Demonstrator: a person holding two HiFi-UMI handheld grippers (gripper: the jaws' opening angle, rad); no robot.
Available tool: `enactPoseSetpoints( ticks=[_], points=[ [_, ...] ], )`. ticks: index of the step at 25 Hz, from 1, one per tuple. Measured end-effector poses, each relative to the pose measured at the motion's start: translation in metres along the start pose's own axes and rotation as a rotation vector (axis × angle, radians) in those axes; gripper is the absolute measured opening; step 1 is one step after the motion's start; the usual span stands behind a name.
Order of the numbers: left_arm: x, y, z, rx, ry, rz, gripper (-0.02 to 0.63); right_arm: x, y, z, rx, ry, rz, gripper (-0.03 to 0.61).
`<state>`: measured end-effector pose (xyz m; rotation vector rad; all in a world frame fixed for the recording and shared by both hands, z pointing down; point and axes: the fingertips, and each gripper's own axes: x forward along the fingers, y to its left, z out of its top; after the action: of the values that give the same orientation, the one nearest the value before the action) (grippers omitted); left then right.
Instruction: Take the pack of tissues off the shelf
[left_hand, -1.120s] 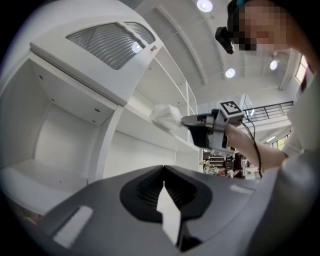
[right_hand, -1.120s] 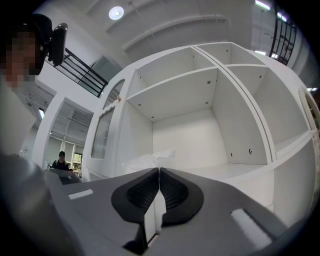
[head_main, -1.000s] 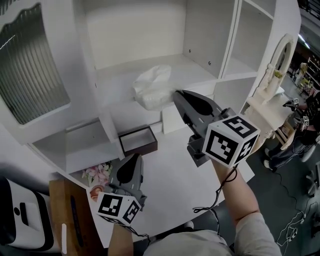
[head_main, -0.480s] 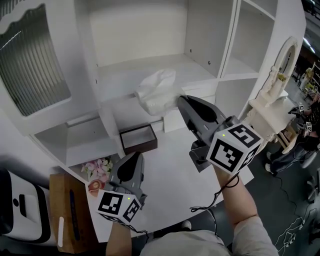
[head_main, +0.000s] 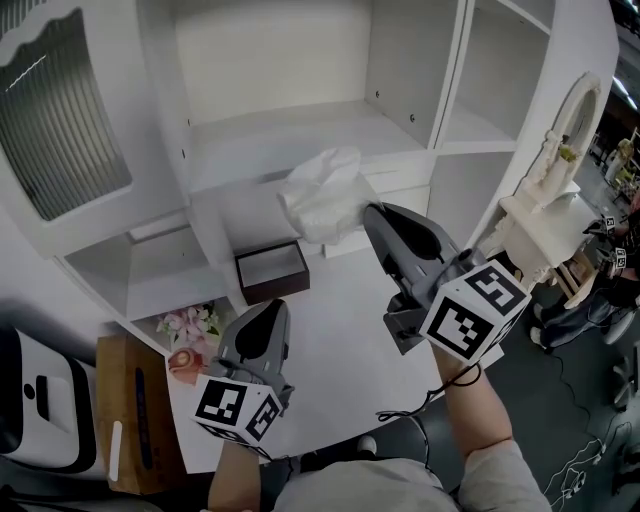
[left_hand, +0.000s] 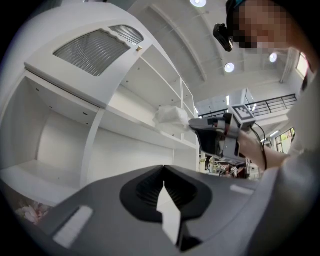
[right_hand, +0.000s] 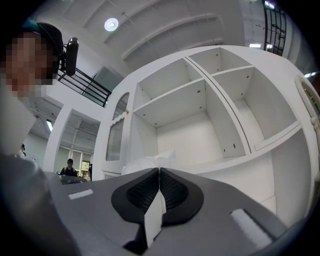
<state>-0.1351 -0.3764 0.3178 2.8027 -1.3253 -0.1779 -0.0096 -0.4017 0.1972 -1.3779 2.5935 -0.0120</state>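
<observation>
**Right tongs**
1. The right tongs (head_main: 373, 210) are fully closed. The right gripper view shows the 2 jaws meeting along 1 line.
2. The pack of tissues (head_main: 322, 193) sits directly at the jaw tips, with its near edge pinched there. In the right gripper view the white pack (right_hand: 150, 162) shows just past the closed tips (right_hand: 159, 170).
3. The left gripper view shows the same contact from the side: the pack (left_hand: 172, 115) is at the nose of the right tongs (left_hand: 193, 124).

**Left tongs**
1. The left tongs (head_main: 268, 312) are closed, and nothing sits between the jaws (left_hand: 163, 168).
2. They are low over the front part of the desk (head_main: 340, 335), well apart from the pack.

**Position of the pack**
1. The pack is at the front edge of the lowest ledge of the white shelf (head_main: 290, 135), above the back of the desk.
2. It cannot be determined whether its underside touches the ledge.
3. The wrapper is crumpled.

**Surroundings**
1. An open brown box (head_main: 275, 291) stands on the desk to the left of the pack, near it but not touching.
2. Pink flowers (head_main: 188, 325) lie at the left edge of the desk, beside the left tongs.
</observation>
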Motion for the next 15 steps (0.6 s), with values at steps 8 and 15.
enactPoseSetpoints(
  ticks=[8, 15],
  points=[
    [-0.001, -0.028, -0.005, 0.003, 0.009, 0.003, 0.002, -0.039, -0.007, -0.015, 0.025, 0.006, -0.001, 0.005],
    [0.000, -0.038, -0.011, -0.010, 0.017, -0.002, 0.002, -0.059, -0.014, -0.047, 0.064, 0.053, -0.021, 0.005]
  ],
)
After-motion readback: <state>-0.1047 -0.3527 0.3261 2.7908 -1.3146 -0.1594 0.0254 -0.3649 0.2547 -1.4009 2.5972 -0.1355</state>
